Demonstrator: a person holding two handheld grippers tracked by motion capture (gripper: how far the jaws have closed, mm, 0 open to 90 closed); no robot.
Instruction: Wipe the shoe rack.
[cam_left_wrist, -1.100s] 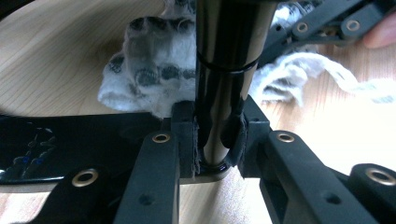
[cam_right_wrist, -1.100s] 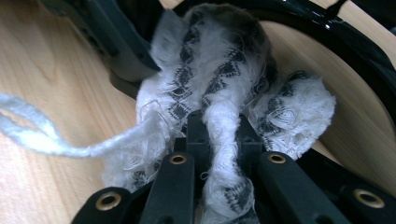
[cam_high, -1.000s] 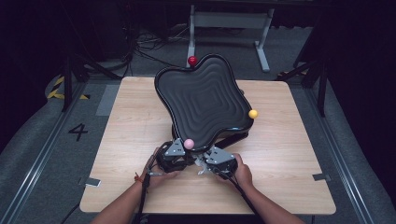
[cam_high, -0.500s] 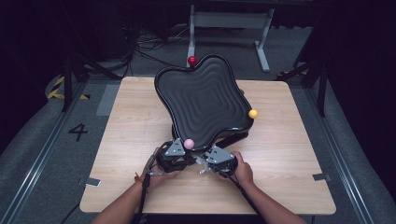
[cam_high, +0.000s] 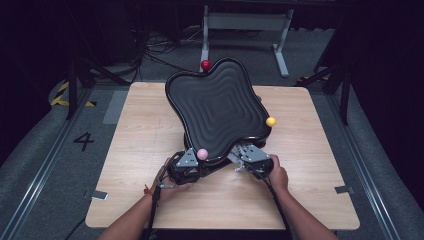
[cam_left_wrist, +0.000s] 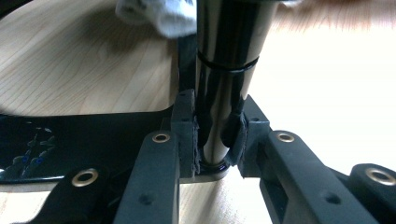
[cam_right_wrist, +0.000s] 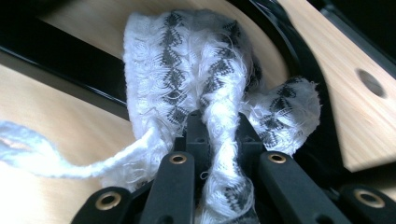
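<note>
A black wavy-edged tray (cam_high: 220, 110) stands tilted on the wooden table (cam_high: 310, 200), with a red ball (cam_high: 205, 64), a yellow ball (cam_high: 270, 121) and a pink ball (cam_high: 202, 154) at its corners. Under its near edge my left gripper (cam_high: 194, 169) is shut on a glossy black tube (cam_left_wrist: 224, 84); its pads (cam_left_wrist: 187, 135) press the tube from both sides. My right gripper (cam_high: 239, 161) is at the tray's near right edge, shut on a white cloth (cam_right_wrist: 196, 70) with a grey pattern, bunched between its jaws (cam_right_wrist: 219, 135). A bit of that cloth (cam_left_wrist: 159, 16) shows past the tube.
A grey metal stand (cam_high: 245, 20) and cables lie on the floor beyond the table. The tray's black frame (cam_right_wrist: 299, 51) curves close behind the cloth. A floor mark "4" (cam_high: 83, 141) sits left of the table.
My right hand has shifted to the right along the tray's near edge with the cloth in its jaws. The left hand and the tray have stayed put.
</note>
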